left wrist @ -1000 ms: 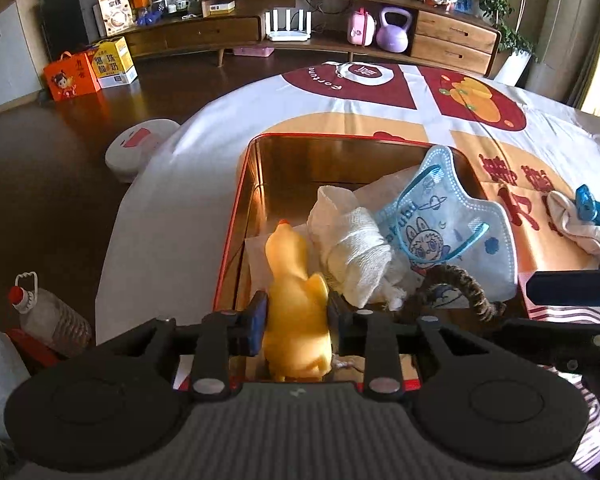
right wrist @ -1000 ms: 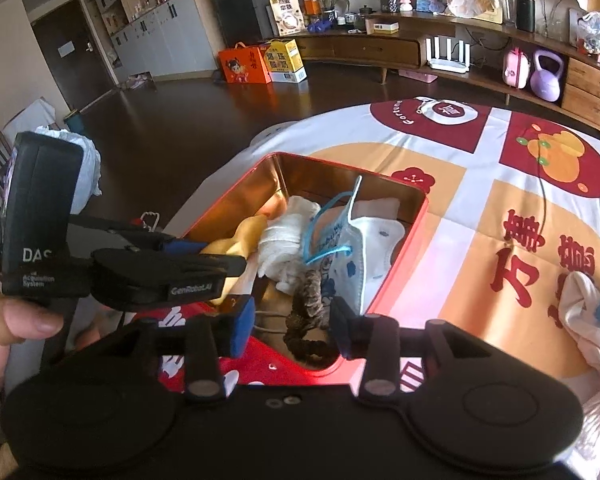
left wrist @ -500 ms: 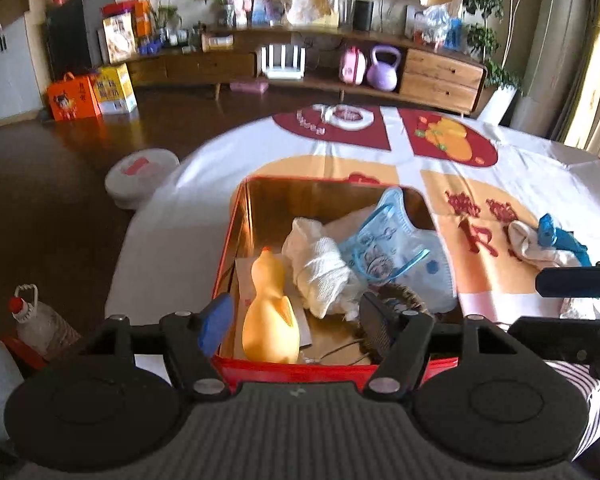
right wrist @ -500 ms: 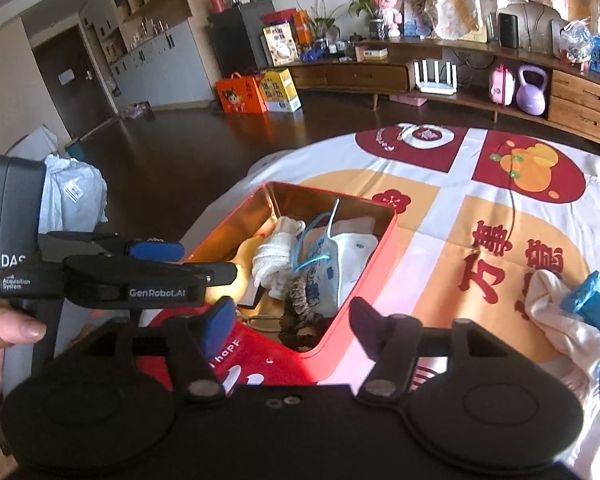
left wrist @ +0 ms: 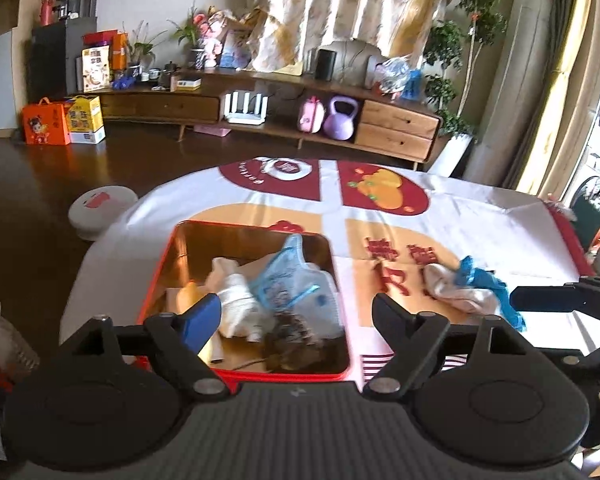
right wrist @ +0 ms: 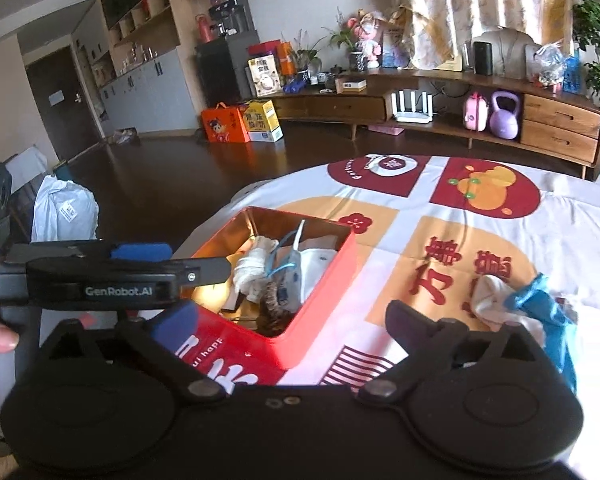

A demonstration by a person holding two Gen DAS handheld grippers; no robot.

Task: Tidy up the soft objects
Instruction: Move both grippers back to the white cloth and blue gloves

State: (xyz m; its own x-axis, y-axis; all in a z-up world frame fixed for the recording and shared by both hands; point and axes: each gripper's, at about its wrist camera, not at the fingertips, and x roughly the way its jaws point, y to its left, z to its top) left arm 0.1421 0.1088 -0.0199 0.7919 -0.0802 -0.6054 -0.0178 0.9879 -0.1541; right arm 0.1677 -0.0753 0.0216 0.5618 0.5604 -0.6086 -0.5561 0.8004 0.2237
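Note:
A red tin box with a gold inside stands on the table. In it lie a yellow duck, a white bandage roll, a blue face mask and a brown hair tie. My left gripper hangs above the box's near end, its jaws opening with nothing held between them. My right gripper hovers over the box's near corner, its jaws also opening and holding nothing. A white cloth and a blue glove lie on the tablecloth to the right.
The patterned tablecloth covers a round table. On the floor to the left are a white robot vacuum, a plastic bottle and a white bag. A wooden sideboard lines the far wall.
The left jaws let go of the yellow duck, which now lies in the box. The right jaws widened away from the hair tie. Both grippers drew back and rose.

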